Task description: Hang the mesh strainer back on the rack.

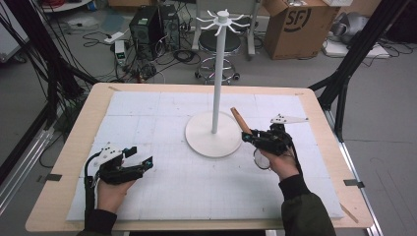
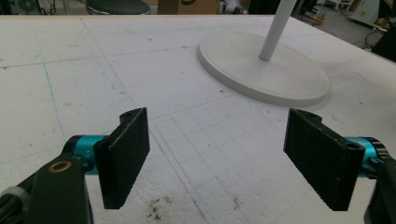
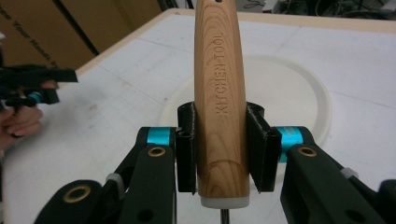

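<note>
A white hanging stand rises mid-table: round base [image 1: 214,135], thin pole [image 1: 217,73], and a ring of hooks [image 1: 222,19] on top. My right gripper [image 1: 248,136] is just right of the base, shut on the wooden handle [image 1: 240,119] of a kitchen tool. In the right gripper view the handle [image 3: 219,93], stamped "KITCHEN TOOL", stands upright between the pads of that gripper [image 3: 220,144]. The tool's round head [image 1: 260,160] pokes out under the hand. My left gripper [image 1: 141,156] rests at the front left, open and holding nothing, with bare foam between its jaws [image 2: 219,158].
A white foam mat [image 1: 162,196] covers the wooden table [image 1: 74,147]. The stand's base [image 2: 266,70] lies ahead and to the right of the left gripper. Behind the table are a stool [image 1: 219,44], a cardboard box [image 1: 300,27], computer cases [image 1: 147,24] and black frame legs [image 1: 354,54].
</note>
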`<state>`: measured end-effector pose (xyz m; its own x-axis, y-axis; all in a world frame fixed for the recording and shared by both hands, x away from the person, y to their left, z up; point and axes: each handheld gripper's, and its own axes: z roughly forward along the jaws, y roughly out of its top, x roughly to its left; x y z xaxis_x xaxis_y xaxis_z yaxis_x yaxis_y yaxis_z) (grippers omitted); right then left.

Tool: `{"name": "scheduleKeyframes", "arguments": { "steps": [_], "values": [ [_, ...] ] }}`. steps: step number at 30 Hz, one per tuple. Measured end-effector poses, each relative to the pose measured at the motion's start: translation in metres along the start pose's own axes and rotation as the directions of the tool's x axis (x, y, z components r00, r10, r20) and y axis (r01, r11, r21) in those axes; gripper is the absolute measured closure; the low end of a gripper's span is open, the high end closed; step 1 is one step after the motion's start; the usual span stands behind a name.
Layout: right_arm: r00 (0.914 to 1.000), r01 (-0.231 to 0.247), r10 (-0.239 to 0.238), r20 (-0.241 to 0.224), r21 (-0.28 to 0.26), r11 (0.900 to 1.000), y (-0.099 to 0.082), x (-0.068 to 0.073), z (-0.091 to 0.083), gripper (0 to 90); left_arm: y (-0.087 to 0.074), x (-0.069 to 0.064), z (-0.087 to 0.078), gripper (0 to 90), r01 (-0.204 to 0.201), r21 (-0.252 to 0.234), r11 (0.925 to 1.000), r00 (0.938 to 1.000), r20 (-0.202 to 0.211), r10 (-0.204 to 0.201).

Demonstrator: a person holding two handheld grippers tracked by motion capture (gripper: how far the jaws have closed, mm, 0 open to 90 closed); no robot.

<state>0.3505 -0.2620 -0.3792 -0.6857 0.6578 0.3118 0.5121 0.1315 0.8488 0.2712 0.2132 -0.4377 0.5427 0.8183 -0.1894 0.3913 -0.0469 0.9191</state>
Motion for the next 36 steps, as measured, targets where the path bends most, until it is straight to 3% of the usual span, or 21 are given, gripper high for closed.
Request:
{"name": "scheduleKeyframes", "arguments": {
  "steps": [6, 7, 20, 26, 36],
  "values": [
    [0.9994, -0.008, 0.005, -0.034, -0.069, 0.9976, 0.011, 0.005, -0.005, 67.7, 0.0, 0.001, -0.001, 23.2, 0.006, -0.005, 1.0, 1.0, 0.002, -0.006],
    [0.9987, -0.026, 0.021, -0.047, -0.09, 0.9957, 0.014, 0.005, -0.006, 67.7, 0.0, 0.001, -0.001, 23.2, 0.009, -0.006, 0.9999, 1.0, 0.003, -0.009],
    [0.995, -0.021, 0.005, -0.099, -0.165, 0.986, 0.035, 0.014, -0.011, 67.7, 0.0, 0.001, -0.001, 23.1, 0.007, -0.003, 1.0, 1.0, 0.006, -0.007],
    [0.9911, -0.015, -0.015, -0.132, -0.222, 0.975, 0.052, 0.019, -0.018, 67.7, -0.001, 0.001, 0.0, 23.0, 0.011, -0.003, 0.9999, 0.9999, 0.007, -0.011],
    [0.9846, -0.013, -0.044, -0.169, -0.321, 0.9472, 0.075, 0.029, -0.028, 67.7, -0.001, 0.001, 0.0, 23.1, 0.01, -0.002, 0.9999, 0.9999, 0.007, -0.01]
  ]
}}
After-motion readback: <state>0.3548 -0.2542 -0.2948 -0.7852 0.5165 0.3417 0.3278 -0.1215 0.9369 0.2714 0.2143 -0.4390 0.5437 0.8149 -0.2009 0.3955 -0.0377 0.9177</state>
